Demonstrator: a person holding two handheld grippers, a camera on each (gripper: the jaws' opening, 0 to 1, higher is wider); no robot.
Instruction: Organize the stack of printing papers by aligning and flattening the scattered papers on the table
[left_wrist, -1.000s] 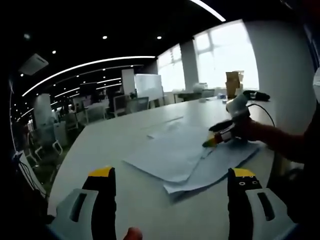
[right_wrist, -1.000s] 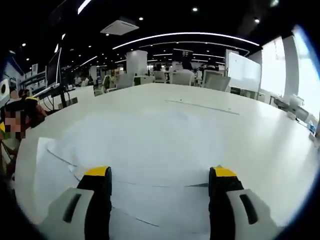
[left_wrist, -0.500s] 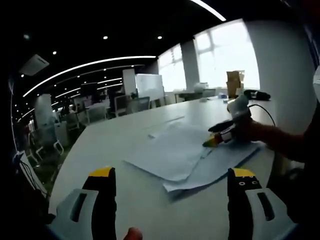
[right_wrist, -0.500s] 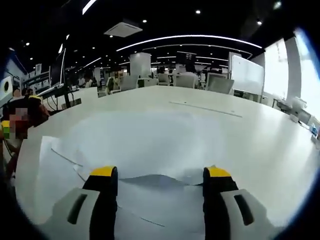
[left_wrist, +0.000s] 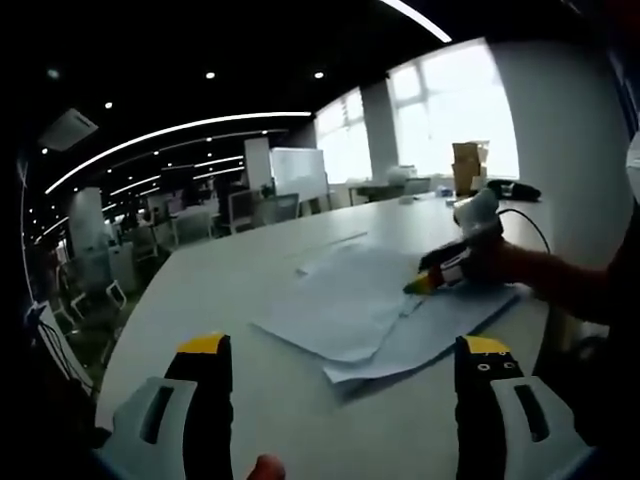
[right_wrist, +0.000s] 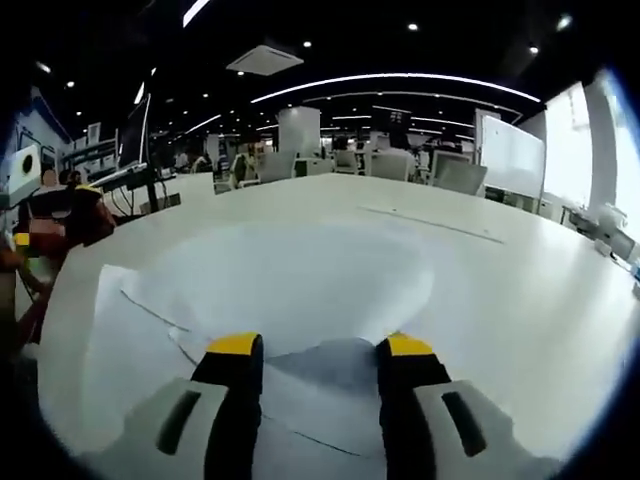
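Several white printing papers (left_wrist: 350, 305) lie fanned and overlapping on the white table (left_wrist: 230, 290). My left gripper (left_wrist: 345, 347) hovers open above the table's near edge, short of the papers, with nothing between its fingers. My right gripper (left_wrist: 440, 272), held in a hand, rests on the right part of the pile. In the right gripper view the papers (right_wrist: 290, 285) spread out ahead. My right gripper (right_wrist: 320, 346) presses on the top sheet with its jaws half drawn in. A ridge of paper (right_wrist: 325, 362) bulges up between them.
A cardboard box (left_wrist: 466, 165) and a dark object with a black cable (left_wrist: 522, 212) stand at the table's far end by the windows. A whiteboard (left_wrist: 298, 172) and office chairs lie beyond. A person (right_wrist: 60, 215) is at the table's left edge.
My right gripper's jaws have drawn closer together on the top sheet, and the paper between them has buckled upward. The left gripper has stayed still and open.
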